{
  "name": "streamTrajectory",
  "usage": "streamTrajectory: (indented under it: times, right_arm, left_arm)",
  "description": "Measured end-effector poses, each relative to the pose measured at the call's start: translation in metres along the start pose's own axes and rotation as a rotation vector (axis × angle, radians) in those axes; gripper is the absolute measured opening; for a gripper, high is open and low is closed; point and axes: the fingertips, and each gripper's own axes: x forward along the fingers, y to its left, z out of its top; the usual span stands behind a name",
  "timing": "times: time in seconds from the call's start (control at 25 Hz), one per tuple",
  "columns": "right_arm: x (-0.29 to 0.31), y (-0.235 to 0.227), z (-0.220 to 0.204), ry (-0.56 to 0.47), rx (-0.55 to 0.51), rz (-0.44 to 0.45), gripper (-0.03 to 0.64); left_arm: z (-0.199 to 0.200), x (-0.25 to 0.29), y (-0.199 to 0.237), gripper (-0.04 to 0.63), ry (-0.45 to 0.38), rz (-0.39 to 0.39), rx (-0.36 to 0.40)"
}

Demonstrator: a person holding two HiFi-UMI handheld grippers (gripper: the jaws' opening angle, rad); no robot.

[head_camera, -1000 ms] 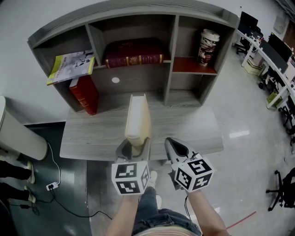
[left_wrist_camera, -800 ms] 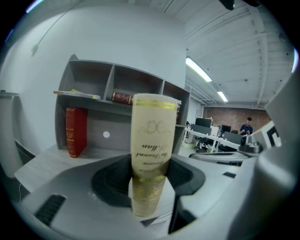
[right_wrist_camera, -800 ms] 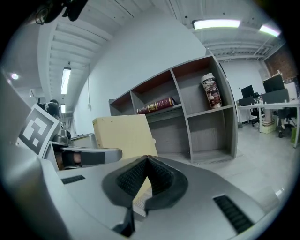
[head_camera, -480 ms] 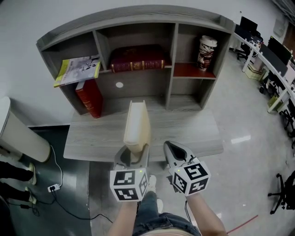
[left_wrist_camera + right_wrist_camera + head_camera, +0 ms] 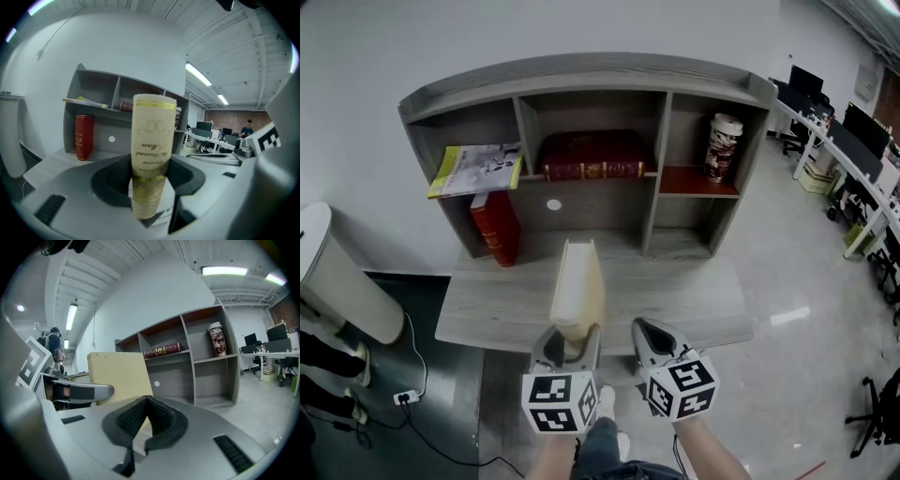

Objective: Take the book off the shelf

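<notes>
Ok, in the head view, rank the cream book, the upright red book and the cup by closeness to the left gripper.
1. The cream book, clamped between the jaws of the left gripper, over the desk's front edge.
2. The red book, upright in the lower left compartment.
3. The cup, on the right shelf, farthest.

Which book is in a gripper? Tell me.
The cream book, clamped in the left gripper; the red book and the dark red book are both in the shelf.

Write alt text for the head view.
The left gripper holds a cream book upright in front of a grey shelf. The right gripper beside it is shut; the shelf holds a magazine, a red book, a maroon book and a cup.
</notes>
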Motion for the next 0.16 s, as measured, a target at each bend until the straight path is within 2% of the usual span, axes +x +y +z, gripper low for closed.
streamTrajectory:
  times: [0.16]
  right_arm:
    - [-0.0027,0.0044,-0.0025,0.007,0.002,-0.005,0.009]
  left_arm:
    - [-0.0009,-0.0096,0.0047,0.216,-0.001,0.010,-0.012]
